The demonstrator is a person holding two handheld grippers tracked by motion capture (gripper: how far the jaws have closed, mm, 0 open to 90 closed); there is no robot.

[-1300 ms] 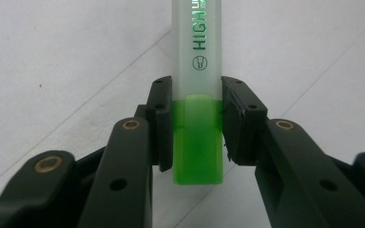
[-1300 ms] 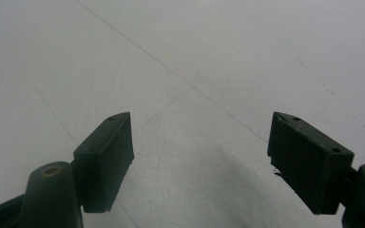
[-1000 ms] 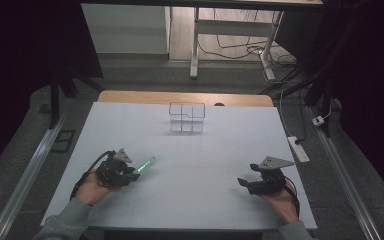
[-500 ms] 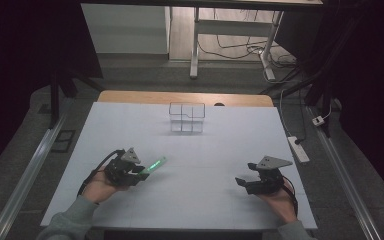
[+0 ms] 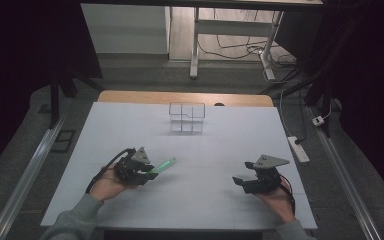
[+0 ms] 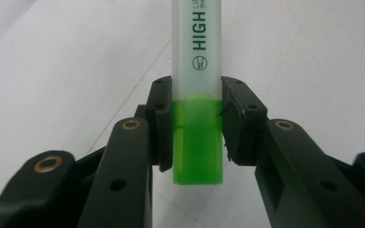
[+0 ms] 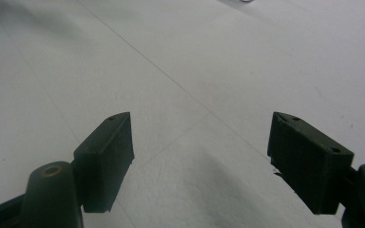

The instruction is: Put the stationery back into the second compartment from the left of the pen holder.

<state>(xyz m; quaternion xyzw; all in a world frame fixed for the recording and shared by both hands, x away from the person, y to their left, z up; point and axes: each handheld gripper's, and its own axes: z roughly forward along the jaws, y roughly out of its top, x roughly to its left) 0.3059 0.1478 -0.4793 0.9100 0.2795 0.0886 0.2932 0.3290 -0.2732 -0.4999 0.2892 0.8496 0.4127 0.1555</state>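
Note:
A green highlighter (image 5: 163, 165) with a frosted cap end sticks out from my left gripper (image 5: 147, 171) at the front left of the white table (image 5: 230, 145), pointing up and to the right. In the left gripper view the jaws are shut on the highlighter (image 6: 196, 95) near its green end, and my left gripper (image 6: 197, 123) holds it above the table. My right gripper (image 5: 239, 182) hovers at the front right, and in the right gripper view it (image 7: 200, 156) stands open with only bare table between its jaws.
A small clear box with compartments (image 5: 187, 117) stands at the back middle of the table. A wooden strip (image 5: 130, 96) runs along the far edge. A power strip (image 5: 298, 149) lies on the floor to the right.
My left gripper has carried the highlighter to the right and slightly toward the front. The right gripper has barely shifted.

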